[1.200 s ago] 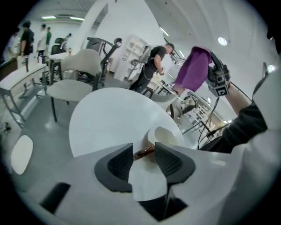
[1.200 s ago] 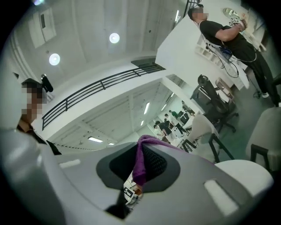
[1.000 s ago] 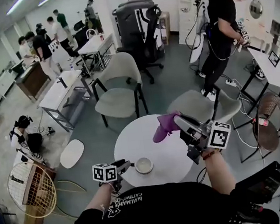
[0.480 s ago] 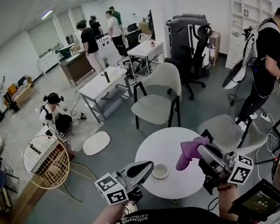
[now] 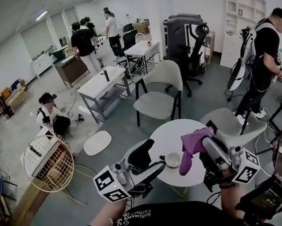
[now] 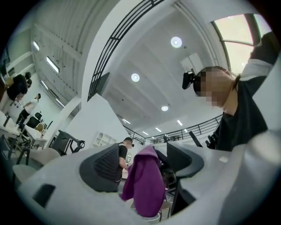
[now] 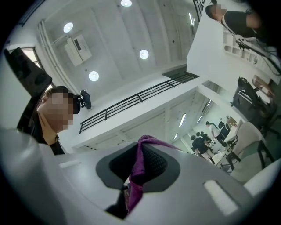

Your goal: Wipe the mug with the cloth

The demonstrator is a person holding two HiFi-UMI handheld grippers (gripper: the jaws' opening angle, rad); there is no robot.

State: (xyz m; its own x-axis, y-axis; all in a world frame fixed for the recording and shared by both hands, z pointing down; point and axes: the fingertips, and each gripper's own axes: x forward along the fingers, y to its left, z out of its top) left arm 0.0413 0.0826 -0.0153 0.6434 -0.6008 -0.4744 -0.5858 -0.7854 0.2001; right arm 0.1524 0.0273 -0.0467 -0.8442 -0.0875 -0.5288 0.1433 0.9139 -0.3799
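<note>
Bringing the empty, opening left claw (image 5: 147,162) down around the small white mug (image 5: 172,159) on the round white counter (image 5: 176,131) should steady it for the right claw (image 5: 205,145), clenched on the purple cloth (image 5: 188,152).

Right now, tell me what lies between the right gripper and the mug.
Head view: the purple cloth, clamped in the right gripper, hangs between it and the mug.

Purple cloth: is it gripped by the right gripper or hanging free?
Gripped. In the right gripper view the jaws pinch the cloth between them; in the head view it droops from the right gripper.
</note>
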